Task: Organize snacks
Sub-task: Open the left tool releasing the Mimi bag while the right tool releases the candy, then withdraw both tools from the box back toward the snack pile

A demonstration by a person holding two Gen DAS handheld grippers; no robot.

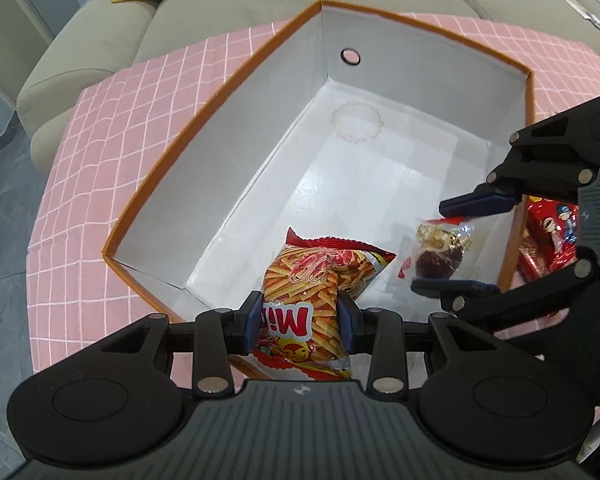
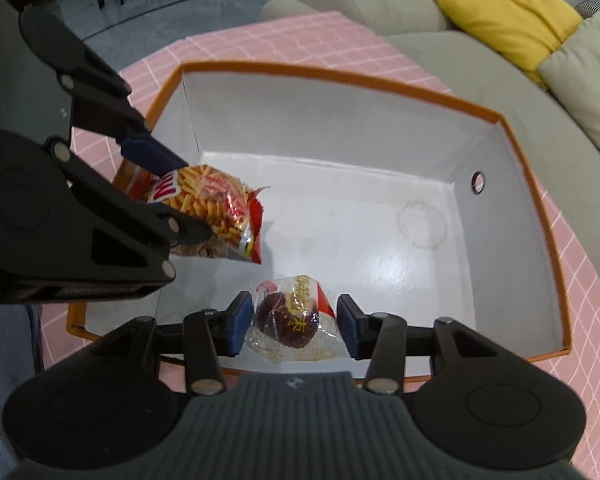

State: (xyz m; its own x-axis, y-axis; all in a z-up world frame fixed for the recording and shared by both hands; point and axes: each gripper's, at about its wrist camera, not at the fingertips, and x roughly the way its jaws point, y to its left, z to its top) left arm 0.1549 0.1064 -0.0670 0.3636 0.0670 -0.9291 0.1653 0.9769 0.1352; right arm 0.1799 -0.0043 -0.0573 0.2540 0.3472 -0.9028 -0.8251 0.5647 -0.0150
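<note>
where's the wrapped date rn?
Wrapped date sits in the right claw, above the orange box's near end, right of the fries bag.

A home living room: beige sofa [image 2: 400, 20], yellow cushion [image 2: 508, 12]

box [image 1: 220, 128] on surface [image 1: 100, 168] | chips bag [image 1: 312, 280] over box's 6 o'clock edge | date packet [image 1: 440, 252] at chips bag's 3 o'clock | sofa [image 1: 100, 52] at 12 o'clock beyond surface
</note>
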